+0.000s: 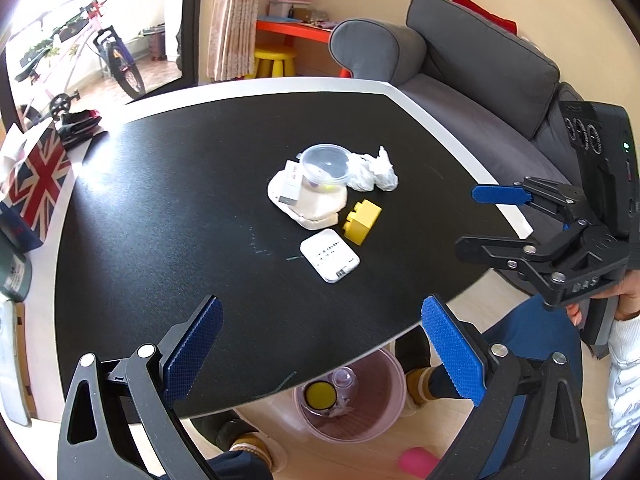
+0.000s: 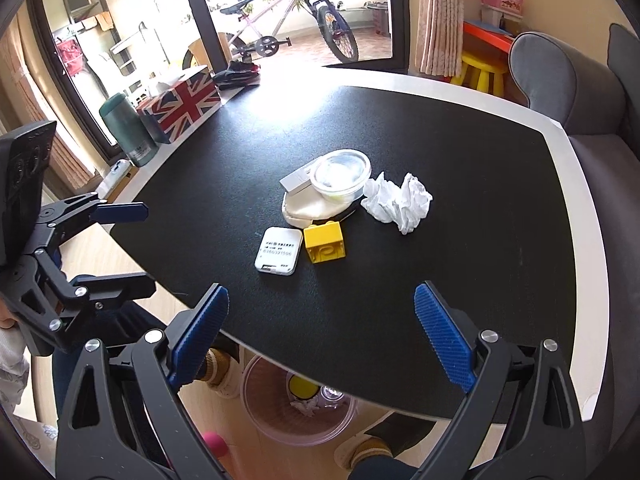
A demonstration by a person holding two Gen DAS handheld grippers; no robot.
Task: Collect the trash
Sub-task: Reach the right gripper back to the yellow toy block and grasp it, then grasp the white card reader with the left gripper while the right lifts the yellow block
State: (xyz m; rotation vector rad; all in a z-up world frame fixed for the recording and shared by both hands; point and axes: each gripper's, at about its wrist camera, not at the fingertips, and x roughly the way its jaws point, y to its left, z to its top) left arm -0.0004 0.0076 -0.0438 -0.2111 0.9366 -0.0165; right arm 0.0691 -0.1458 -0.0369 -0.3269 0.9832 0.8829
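Note:
On the black table (image 1: 180, 220) (image 2: 460, 140) lie a crumpled white tissue (image 1: 374, 170) (image 2: 398, 200), a clear plastic tub (image 1: 324, 164) (image 2: 341, 174) on a cream pad (image 1: 316, 202) (image 2: 308, 208) beside a small white box (image 1: 291, 184) (image 2: 296, 179), a yellow toy brick (image 1: 362, 216) (image 2: 325, 243) and a white card-like device (image 1: 330, 255) (image 2: 279, 251). My left gripper (image 1: 320, 348) (image 2: 128, 244) is open and empty above the near table edge. My right gripper (image 2: 322, 340) (image 1: 480, 220) is open and empty. A pink bin (image 1: 352, 396) (image 2: 300, 404) on the floor below holds trash.
A Union Jack tissue box (image 1: 36, 176) (image 2: 180, 104) and a green flask (image 2: 126, 130) stand at the table's left edge. A grey sofa (image 1: 480, 72) (image 2: 580, 92) is to the right. The person's feet (image 1: 248, 444) (image 2: 368, 450) flank the bin.

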